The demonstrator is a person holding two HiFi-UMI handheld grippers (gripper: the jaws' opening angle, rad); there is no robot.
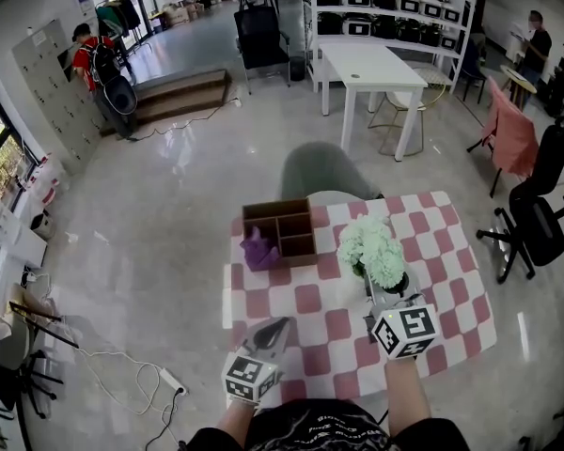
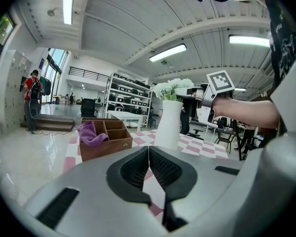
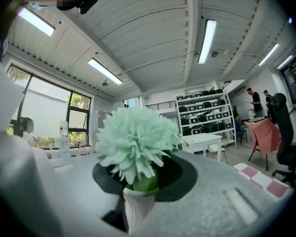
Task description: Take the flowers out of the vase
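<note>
Your R gripper (image 3: 141,180) pinches pale mint pompom flowers (image 3: 133,139) at green base, right above tall white ribbed vase (image 2: 168,125) holding them; long axis upright, so pull straight up. L gripper (image 2: 149,157) pressed together, empty.

- vase (image 3: 137,207): we see only its ribbed neck, the body lost behind the right gripper (image 3: 140,181).
- flowers (image 3: 135,144): we find the stems hidden.
- shelf boxes (image 3: 202,117): too small for us to tell contents.
</note>
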